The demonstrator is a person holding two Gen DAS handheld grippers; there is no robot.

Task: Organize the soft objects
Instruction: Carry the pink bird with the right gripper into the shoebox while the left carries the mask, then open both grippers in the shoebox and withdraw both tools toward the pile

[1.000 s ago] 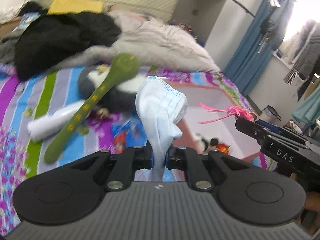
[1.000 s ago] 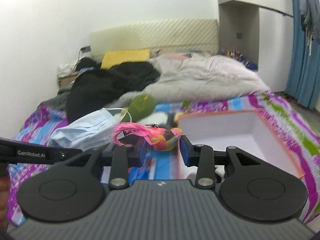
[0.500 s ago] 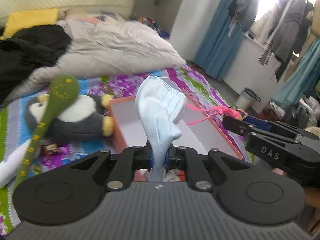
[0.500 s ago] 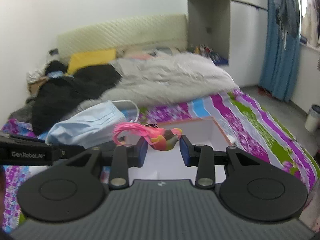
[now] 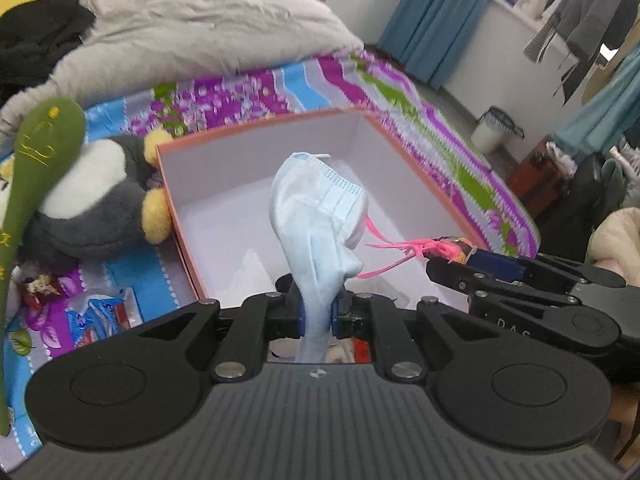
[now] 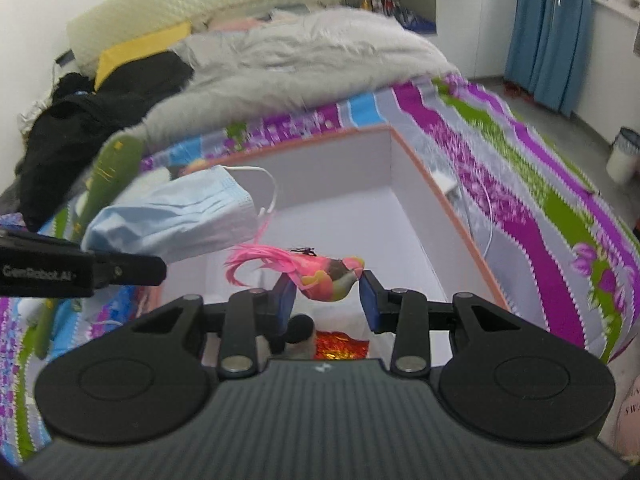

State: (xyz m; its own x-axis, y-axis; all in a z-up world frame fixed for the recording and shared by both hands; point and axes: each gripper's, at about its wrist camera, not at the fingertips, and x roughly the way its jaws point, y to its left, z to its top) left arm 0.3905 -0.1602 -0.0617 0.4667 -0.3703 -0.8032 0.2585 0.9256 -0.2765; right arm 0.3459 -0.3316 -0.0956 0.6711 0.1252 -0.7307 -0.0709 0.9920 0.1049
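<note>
Face mask [image 5: 320, 216] hangs pinched in left claw [image 5: 320, 314] above the white box [image 5: 224, 168] on the bed; right claw [image 6: 326, 296] clamps feathered toy bird [image 6: 320, 272] beside it. Risk: pink feathers snag the mask's ear loop, dragging both out on release.

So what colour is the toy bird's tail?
Bright pink feathers, clearest in the right wrist view.
</note>
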